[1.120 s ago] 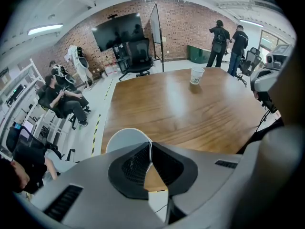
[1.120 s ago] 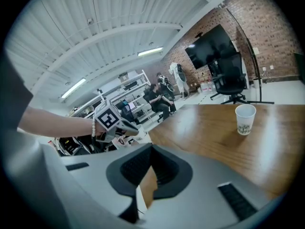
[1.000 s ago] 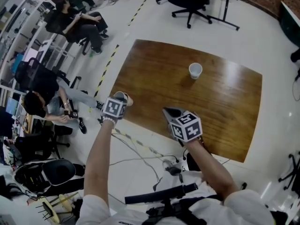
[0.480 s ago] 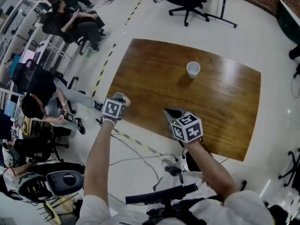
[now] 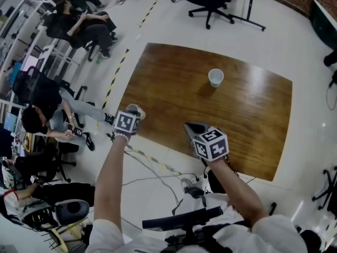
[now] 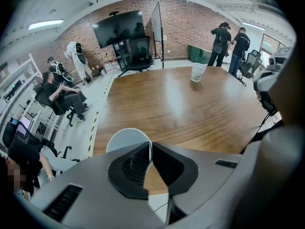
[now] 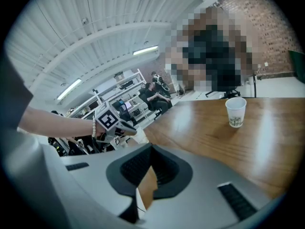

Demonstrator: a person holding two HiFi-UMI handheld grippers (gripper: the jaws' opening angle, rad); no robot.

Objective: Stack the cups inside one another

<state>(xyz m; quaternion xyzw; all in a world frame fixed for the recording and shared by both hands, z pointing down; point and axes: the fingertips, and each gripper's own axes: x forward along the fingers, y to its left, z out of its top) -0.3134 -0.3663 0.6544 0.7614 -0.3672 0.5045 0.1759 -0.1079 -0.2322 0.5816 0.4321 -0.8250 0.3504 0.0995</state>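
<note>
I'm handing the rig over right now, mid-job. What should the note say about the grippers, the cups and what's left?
Left gripper: shut on the rim of a white cup, at the near left edge of the table.
Right gripper: shut, empty, over the table's near edge.
Second cup: upright, alone on the far part of the table.
Done: one cup gripped.
Left: nothing is stacked yet; probably bring the white cup across and seat it in the second cup.

Wooden table (image 5: 174, 88) (glossy), black office chair (image 5: 210, 1), seated person (image 5: 87, 26) beyond.
</note>
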